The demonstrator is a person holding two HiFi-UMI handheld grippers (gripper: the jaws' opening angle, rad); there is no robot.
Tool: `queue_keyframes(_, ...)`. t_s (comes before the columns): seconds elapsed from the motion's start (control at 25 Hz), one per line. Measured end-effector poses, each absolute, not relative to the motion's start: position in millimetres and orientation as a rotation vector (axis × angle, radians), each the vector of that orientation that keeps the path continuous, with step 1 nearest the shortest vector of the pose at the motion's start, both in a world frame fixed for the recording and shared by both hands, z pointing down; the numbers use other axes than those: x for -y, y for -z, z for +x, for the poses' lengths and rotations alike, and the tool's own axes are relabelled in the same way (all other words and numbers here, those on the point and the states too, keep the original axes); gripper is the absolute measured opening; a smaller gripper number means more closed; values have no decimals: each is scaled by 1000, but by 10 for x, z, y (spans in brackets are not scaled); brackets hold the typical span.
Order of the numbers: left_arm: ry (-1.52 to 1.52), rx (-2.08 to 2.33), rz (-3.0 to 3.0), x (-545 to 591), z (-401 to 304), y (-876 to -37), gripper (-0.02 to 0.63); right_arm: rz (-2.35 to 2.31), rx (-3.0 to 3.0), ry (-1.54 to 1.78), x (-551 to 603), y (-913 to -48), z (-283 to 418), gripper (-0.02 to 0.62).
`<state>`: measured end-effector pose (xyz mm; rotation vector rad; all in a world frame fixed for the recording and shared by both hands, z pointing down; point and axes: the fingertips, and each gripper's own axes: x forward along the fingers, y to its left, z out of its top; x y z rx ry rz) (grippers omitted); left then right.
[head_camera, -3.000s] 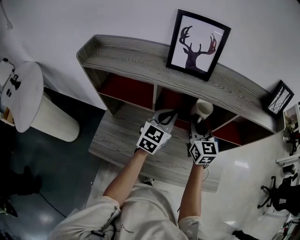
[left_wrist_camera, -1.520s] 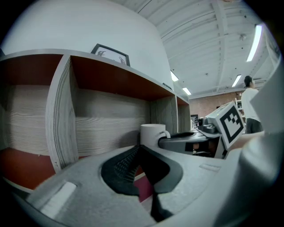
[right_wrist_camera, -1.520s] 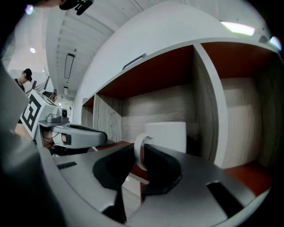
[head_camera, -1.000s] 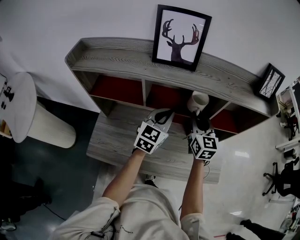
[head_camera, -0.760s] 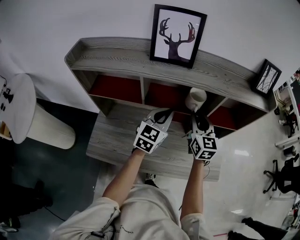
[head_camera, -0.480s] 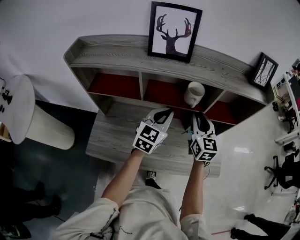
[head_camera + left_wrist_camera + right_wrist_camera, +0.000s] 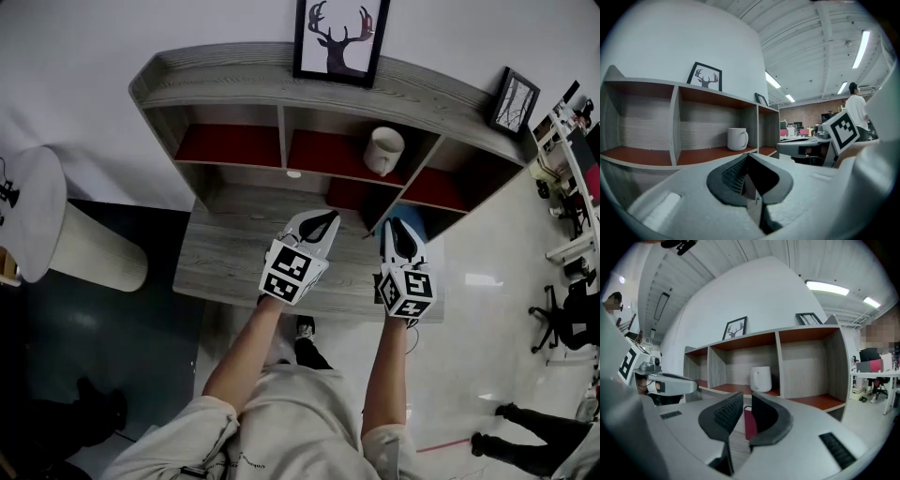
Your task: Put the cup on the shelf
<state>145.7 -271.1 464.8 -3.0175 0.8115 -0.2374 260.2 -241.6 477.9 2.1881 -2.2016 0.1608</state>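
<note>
Inside grey wooden shelf [image 7: 281, 89], white ceramic cup [image 7: 384, 150] is standing free; you're holding left gripper [image 7: 321, 218] closed, right gripper [image 7: 401, 228] parted, empty. Placing looks done; retreat next.

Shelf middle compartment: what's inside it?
A white cup stands upright on the compartment's red floor, close to the right divider; its handle shows in the left gripper view. The cup's interior and the floor behind it are hidden.
</note>
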Motion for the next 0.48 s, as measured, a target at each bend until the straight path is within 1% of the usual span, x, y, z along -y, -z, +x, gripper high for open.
queue_keyframes(0.48,188,-795,-3012,2220,1244,-4497,9,2209,2200,-95,1826,-4599,2344,34)
